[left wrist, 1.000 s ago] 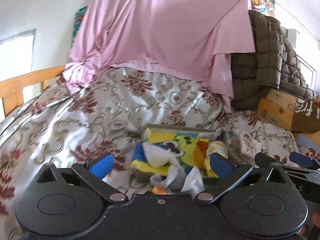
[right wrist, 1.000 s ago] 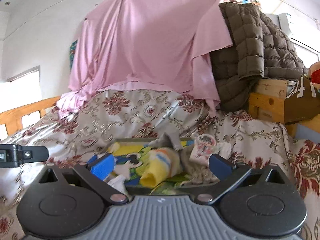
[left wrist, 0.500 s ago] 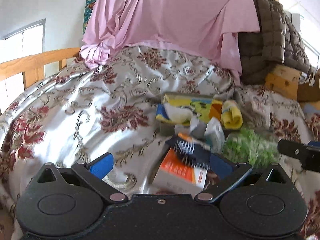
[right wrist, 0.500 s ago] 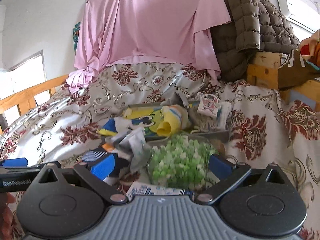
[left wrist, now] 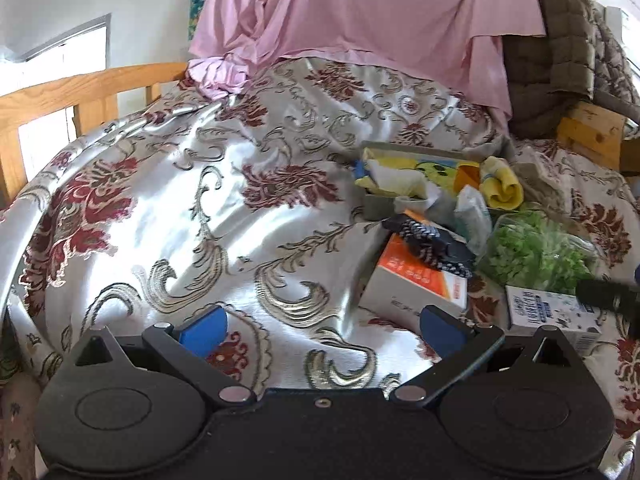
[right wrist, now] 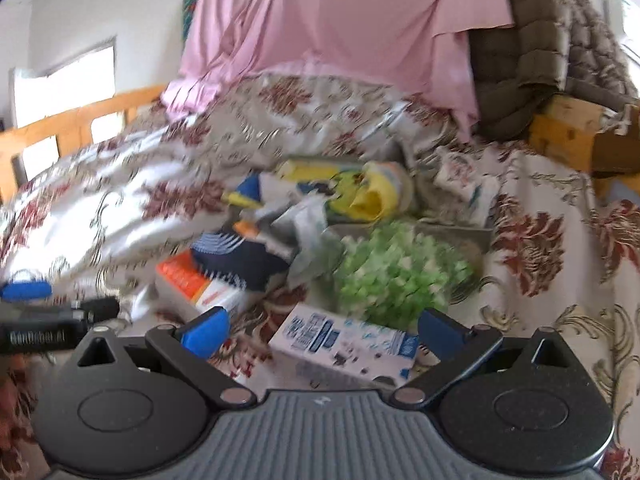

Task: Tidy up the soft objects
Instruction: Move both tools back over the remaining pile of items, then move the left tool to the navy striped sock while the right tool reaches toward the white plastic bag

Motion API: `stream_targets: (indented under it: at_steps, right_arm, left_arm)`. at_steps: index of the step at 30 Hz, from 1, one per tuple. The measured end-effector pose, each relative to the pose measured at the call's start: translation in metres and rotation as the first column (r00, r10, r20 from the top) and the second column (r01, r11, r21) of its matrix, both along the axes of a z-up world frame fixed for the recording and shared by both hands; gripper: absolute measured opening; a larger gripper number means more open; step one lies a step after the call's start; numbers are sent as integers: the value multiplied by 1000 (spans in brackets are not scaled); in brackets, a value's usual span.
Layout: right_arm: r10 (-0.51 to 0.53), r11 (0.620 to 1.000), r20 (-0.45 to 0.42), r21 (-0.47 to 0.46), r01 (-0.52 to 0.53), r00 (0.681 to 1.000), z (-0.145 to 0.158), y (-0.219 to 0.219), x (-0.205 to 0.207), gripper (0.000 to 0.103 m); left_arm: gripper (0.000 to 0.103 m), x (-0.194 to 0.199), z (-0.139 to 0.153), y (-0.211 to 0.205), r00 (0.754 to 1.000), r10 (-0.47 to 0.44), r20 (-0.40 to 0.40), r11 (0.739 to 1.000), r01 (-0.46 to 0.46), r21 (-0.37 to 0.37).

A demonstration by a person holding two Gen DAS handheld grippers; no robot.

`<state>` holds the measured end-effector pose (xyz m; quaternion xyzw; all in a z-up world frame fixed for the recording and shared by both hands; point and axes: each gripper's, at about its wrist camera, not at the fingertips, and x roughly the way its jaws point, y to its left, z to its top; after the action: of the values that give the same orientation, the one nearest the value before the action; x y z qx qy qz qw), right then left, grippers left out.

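Both grippers hang over the bed [left wrist: 168, 216] with jaws wide apart and nothing between them. Left gripper [left wrist: 322, 330] sits over bare quilt; the clutter lies at its 1 o'clock. Right gripper [right wrist: 320, 330] has a white carton [right wrist: 344, 344] lying between its blue pads [right wrist: 206, 330]; whether they touch it is hard to tell in that blurred view. At 12 o'clock from the carton is a green bag [right wrist: 394, 276], and at 11 o'clock a dark sock [right wrist: 240, 258] lies atop an orange box [right wrist: 192, 280]. Beyond them a grey tray [left wrist: 378, 206] holds the soft things: a yellow cloth [left wrist: 500, 186], a cartoon towel [left wrist: 436, 168] and white rags [left wrist: 396, 182]. Pink sheet [left wrist: 360, 12] hangs behind, beside a brown jacket [left wrist: 560, 60].
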<state>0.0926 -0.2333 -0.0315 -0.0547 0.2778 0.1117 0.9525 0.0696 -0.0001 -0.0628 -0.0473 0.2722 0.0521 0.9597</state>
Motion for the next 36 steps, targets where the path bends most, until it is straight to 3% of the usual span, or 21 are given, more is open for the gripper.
stream_targets:
  at_steps: [11,22,28,36]
  right_arm:
    - [47,999,-78,14,-46,996,-10,7,12,103]
    - [44,998,-73,47,-40,996,-7,2,17,103]
    - [17,998,-57,68,-13,998,-3,-4,18,103]
    - [-8,997,-60,72,13,998,-4,-5,21,103]
  left_arm:
    - [102,10,-4,8,997,54,-54,998,-56,-31]
    - [102,20,-1,6,994,87,-58,995,-90,-51]
    - [102,29,9,-1,998,65,-20,995,-67,-69]
    - [102,54,19,-8,999,-19,-29,999,18,-51]
